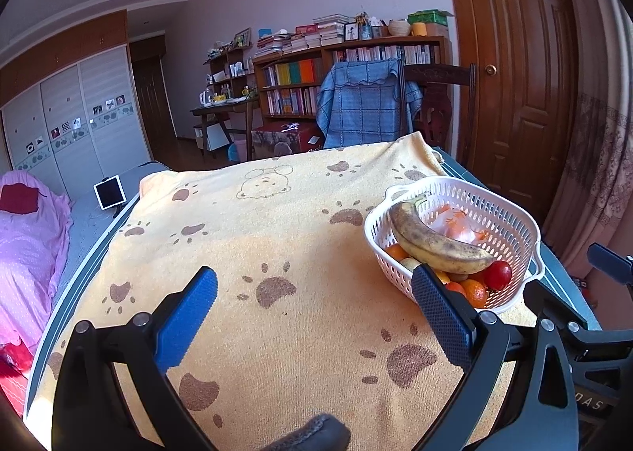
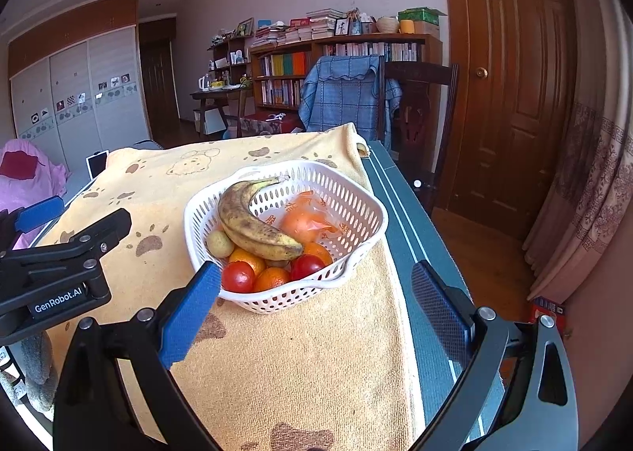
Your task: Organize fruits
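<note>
A white perforated basket (image 2: 356, 209) (image 1: 502, 209) stands on the yellow paw-print towel (image 1: 277, 233) near the table's right edge. In it lie a spotted banana (image 2: 253, 221) (image 1: 431, 237), several oranges (image 2: 273, 279), two red round fruits (image 2: 237, 277), a small green-yellow fruit (image 2: 220, 243) and an orange in a plastic bag (image 2: 308, 223). My left gripper (image 1: 316, 312) hangs open over bare towel, left of the basket, nothing between its fingers. My right gripper (image 2: 316, 308) is open just in front of the basket's near rim, empty.
The towel (image 2: 296, 364) covers a green table whose bare right strip (image 2: 415, 253) runs beside the basket. A chair draped in blue cloth (image 1: 364, 103) stands behind the table. A wooden door (image 2: 514, 75) and curtain are at right; a bed with pink cover (image 1: 27, 237) at left.
</note>
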### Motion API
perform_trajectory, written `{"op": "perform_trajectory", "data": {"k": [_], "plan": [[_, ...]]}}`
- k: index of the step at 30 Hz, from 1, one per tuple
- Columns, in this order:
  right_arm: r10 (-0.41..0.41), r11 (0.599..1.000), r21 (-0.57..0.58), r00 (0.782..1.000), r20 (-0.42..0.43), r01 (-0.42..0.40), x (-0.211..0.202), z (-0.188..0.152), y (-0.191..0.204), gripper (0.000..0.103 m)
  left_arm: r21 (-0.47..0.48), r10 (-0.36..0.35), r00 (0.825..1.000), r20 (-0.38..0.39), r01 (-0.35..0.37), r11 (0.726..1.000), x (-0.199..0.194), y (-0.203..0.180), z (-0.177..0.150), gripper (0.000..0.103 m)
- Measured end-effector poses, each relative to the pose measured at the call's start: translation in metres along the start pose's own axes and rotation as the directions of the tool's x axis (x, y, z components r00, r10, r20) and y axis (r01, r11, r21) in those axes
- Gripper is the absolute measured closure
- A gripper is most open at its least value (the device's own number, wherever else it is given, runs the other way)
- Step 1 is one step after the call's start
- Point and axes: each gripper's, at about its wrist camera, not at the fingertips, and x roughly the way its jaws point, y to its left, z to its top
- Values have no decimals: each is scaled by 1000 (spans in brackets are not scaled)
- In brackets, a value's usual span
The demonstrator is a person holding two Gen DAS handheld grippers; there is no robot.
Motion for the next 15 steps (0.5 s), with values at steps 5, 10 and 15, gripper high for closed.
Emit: {"op": "perform_trajectory", "data": {"k": [5, 10, 15], "plan": [[0, 1000, -7, 1000, -9, -1, 1, -1, 0, 5, 25, -13, 1000, -6, 14, 1000, 1, -6, 0, 5], [-8, 1000, -14, 1000, -27, 7, 7, -3, -1, 5, 26, -8, 1000, -7, 8, 1000, 2, -8, 0, 5], [-12, 1000, -18, 999, -31, 11, 9, -4, -1, 5, 2, -14, 1000, -15, 14, 1000, 4, -5, 0, 5]]}}
